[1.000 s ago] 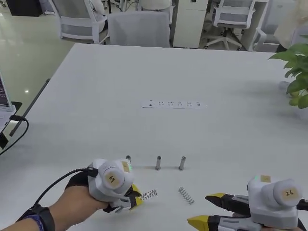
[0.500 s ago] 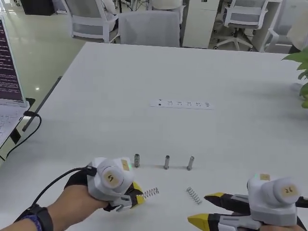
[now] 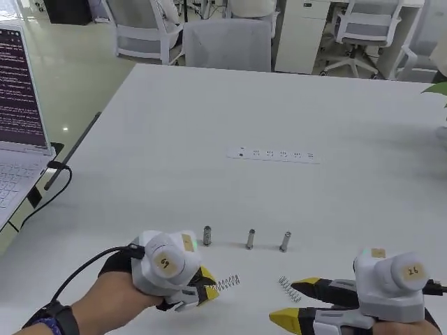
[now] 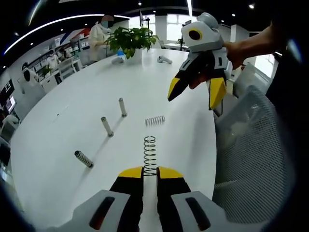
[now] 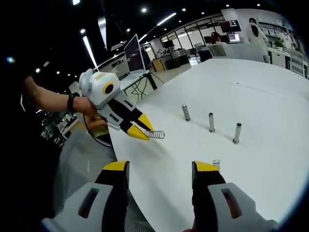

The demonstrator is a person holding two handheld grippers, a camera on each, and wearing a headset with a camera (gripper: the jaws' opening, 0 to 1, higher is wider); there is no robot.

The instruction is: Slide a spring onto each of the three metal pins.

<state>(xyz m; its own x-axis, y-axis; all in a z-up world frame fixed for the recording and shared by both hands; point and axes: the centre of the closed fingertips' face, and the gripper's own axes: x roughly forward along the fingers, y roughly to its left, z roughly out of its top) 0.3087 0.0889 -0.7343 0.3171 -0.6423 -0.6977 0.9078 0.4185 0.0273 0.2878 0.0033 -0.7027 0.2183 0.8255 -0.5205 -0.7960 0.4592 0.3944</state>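
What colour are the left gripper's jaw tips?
Yellow on the left gripper, clearest in the left gripper view.

Bright, even office light, soft shadows all round.

Head view now: the white table (image 3: 174, 125) is evenly lit, nearly washed out, and the pins (image 3: 250, 239) throw only faint, short shadows. There's a small glint on the floor (image 3: 65, 128), and the laptop screen (image 3: 17, 91) glows at the left edge, all sharp. In both gripper views the fisheye bends the table edge hard. Ceiling lights (image 5: 166, 19) show as bright streaks and dots, the windows (image 4: 176, 26) blow out white, and the near jaws look soft and stretched.
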